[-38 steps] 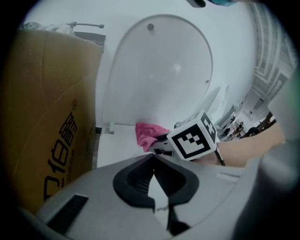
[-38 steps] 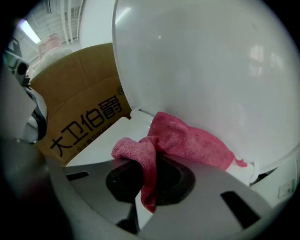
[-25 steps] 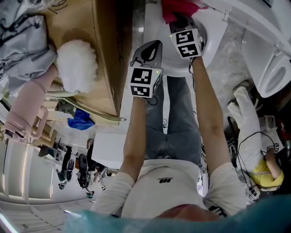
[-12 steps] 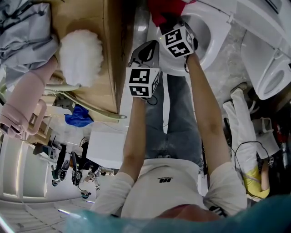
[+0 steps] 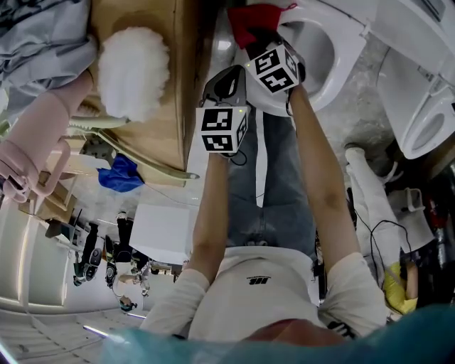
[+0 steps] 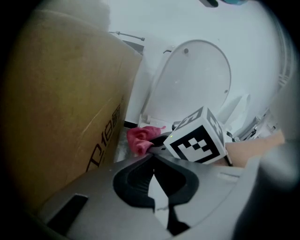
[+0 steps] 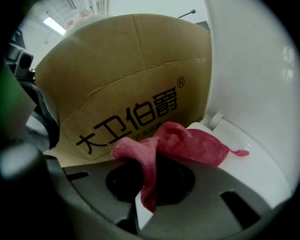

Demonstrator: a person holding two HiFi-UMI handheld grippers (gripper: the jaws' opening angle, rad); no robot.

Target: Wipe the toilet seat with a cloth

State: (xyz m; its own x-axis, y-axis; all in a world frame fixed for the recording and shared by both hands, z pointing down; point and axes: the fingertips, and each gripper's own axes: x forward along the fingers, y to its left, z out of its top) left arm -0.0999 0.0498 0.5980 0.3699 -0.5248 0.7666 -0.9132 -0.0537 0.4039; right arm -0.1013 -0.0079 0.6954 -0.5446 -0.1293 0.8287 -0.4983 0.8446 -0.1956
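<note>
My right gripper point(image 7: 147, 183) is shut on a red cloth point(image 7: 187, 140), which drapes over the white toilet seat point(image 7: 248, 164) near its hinge. The lid point(image 7: 253, 70) stands raised behind it. In the head view the cloth point(image 5: 252, 20) shows at the top, just beyond the right gripper point(image 5: 261, 41), on the near-left rim of the seat point(image 5: 341, 60). My left gripper point(image 5: 229, 77) hovers beside the right one, jaws shut and holding nothing. From the left gripper view the left gripper point(image 6: 152, 180) looks at the cloth point(image 6: 140, 138) and the lid point(image 6: 192, 89).
A tall cardboard box point(image 5: 149, 106) stands close to the toilet's left side, with a fluffy white duster point(image 5: 134, 71) on it. A second white fixture point(image 5: 426, 121) is at the right. Cables and a white object point(image 5: 370, 192) lie on the floor at the right.
My right gripper has slid the red cloth leftward along the seat toward the box side. The left gripper has barely moved.
</note>
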